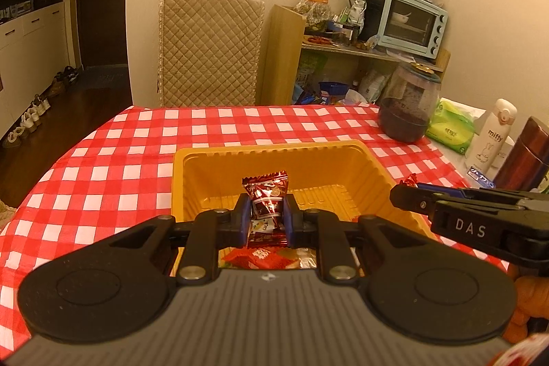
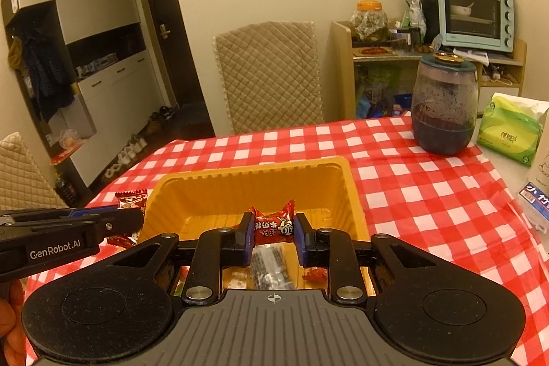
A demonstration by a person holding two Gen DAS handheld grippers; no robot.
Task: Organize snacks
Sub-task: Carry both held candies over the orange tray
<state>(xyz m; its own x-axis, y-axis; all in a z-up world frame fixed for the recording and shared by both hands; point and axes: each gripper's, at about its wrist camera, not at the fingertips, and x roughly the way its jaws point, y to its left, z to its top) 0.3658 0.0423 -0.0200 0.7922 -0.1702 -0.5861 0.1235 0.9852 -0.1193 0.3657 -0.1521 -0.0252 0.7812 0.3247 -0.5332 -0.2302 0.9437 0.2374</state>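
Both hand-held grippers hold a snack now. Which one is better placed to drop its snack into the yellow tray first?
Probably the right hand-held gripper: its red candy hangs over the yellow tray. In that view the left hand-held gripper holds its snack packet at the tray's outer left edge.

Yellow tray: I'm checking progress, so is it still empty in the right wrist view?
No, several wrapped snacks lie on the floor of the yellow tray, below the right gripper.
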